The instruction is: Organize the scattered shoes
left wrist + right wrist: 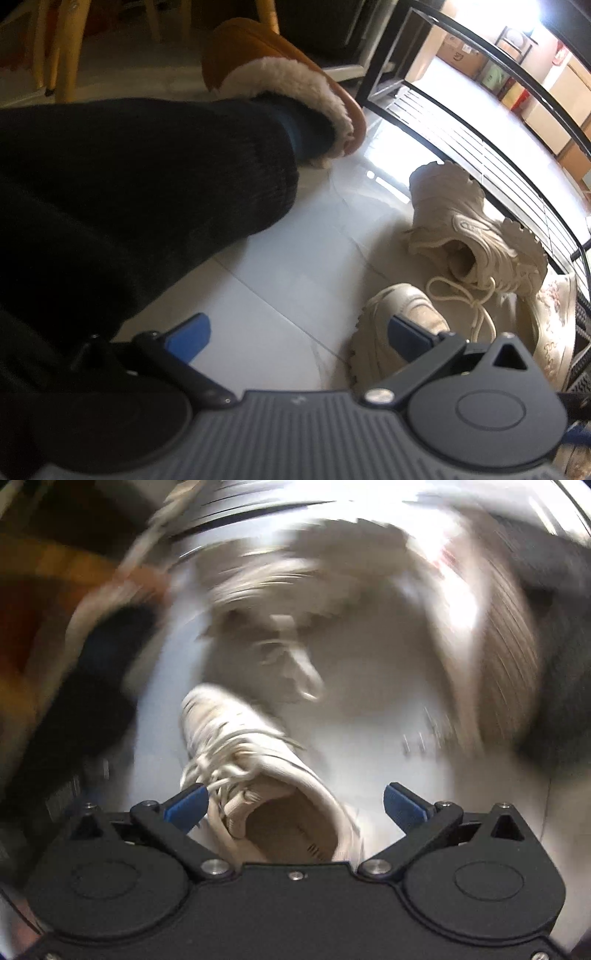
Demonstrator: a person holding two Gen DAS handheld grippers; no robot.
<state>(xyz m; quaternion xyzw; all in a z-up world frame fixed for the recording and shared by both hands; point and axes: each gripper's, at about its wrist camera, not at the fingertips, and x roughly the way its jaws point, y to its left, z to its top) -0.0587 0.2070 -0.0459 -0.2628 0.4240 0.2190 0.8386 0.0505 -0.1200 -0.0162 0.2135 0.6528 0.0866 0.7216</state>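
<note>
1. In my left view two cream sneakers lie on the floor at about 3 to 4 o'clock. The far sneaker is tipped on its side, chunky toothed sole toward the rack, mouth open, laces trailing loose. The near sneaker sits just beside it, toe toward 10 o'clock.
2. My left gripper is spread wide with nothing between its blue pads; the right pad overlaps the near sneaker in view, and I cannot tell if it touches.
3. My right gripper is also spread wide. A cream sneaker lies between its pads, mouth up, toe toward 11 o'clock, laces bunched by the left pad; the pads do not press it.
4. The right view is heavily blurred; I cannot make out much beyond that shoe.
5. The floor is pale glossy tile with bright glare. A black slatted shoe rack runs from 1 to 4 o'clock.
6. A person's dark trouser leg fills 9 o'clock, foot in a tan fleece-lined slipper at 12. Yellow chair legs stand at 11 o'clock.
</note>
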